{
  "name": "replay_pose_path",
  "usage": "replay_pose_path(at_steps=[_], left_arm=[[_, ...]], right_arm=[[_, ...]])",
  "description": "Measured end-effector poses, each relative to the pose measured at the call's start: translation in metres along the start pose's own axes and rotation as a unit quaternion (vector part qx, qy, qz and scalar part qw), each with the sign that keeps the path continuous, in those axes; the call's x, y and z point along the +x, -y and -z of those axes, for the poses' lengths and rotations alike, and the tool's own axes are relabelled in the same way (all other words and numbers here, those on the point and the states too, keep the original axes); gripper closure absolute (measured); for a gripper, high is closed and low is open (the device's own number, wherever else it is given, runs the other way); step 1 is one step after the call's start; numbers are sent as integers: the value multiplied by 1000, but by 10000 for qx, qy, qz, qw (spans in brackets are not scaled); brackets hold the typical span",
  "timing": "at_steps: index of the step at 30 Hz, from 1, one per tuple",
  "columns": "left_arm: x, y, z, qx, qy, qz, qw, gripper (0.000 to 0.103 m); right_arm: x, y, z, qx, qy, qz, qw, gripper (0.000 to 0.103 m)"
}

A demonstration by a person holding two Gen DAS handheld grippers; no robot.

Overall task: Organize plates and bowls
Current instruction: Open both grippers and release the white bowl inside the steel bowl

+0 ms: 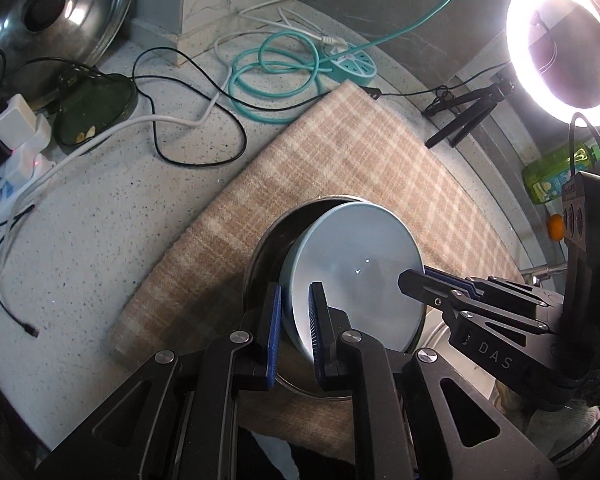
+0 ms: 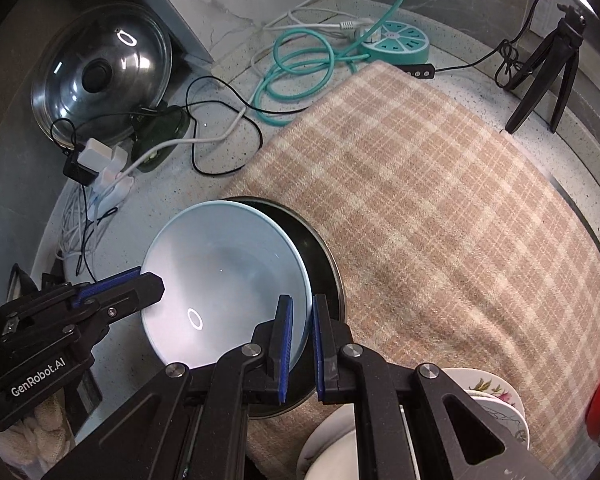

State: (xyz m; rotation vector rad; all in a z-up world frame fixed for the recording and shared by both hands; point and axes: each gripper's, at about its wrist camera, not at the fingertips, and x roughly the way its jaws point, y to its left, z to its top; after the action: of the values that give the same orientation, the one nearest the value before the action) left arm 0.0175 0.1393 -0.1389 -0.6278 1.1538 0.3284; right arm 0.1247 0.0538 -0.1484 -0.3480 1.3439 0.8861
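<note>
- I am holding the blue bowl [image 1: 356, 276] by its rim with both grippers, one on each side, above the plaid cloth [image 1: 340, 152].
- My left gripper [image 1: 294, 336] is pinching the near rim, pads closed narrow on the thin wall.
- My right gripper [image 2: 302, 344] is clamping the opposite rim the same way, one pad inside the bowl, one outside.
- The bowl is sitting tilted, partly inside a dark metal pan [image 2: 320, 256] on the cloth; whether it is resting on the pan or hanging just over it, I cannot tell.
- The bowl is looking glazed and stiff, so I am judging it slippery and fragile: a chip is likely if it knocks the pan's edge.
- It is probably moderately heavy for a rim pinch, so two opposite grips are suiting it best.
- More plates [image 2: 496, 396] are waiting just beside the pan, at the cloth's near edge.
</note>
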Motion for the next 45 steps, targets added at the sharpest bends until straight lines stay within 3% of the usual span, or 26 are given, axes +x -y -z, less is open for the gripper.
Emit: replay_pose_path(at_steps=[19, 37, 45], left_arm=[[22, 5, 5, 383, -265, -423, 9980, 91], [25, 8, 1, 466, -407, -427, 9972, 91], [8, 14, -3, 604, -218, -379, 9972, 89]], right_arm=[[16, -7, -4, -397, -177, 365, 9984, 94], [15, -5, -9, -376, -301, 196, 9986, 86], [-11, 3, -9, -235, 24, -72, 9997, 82]])
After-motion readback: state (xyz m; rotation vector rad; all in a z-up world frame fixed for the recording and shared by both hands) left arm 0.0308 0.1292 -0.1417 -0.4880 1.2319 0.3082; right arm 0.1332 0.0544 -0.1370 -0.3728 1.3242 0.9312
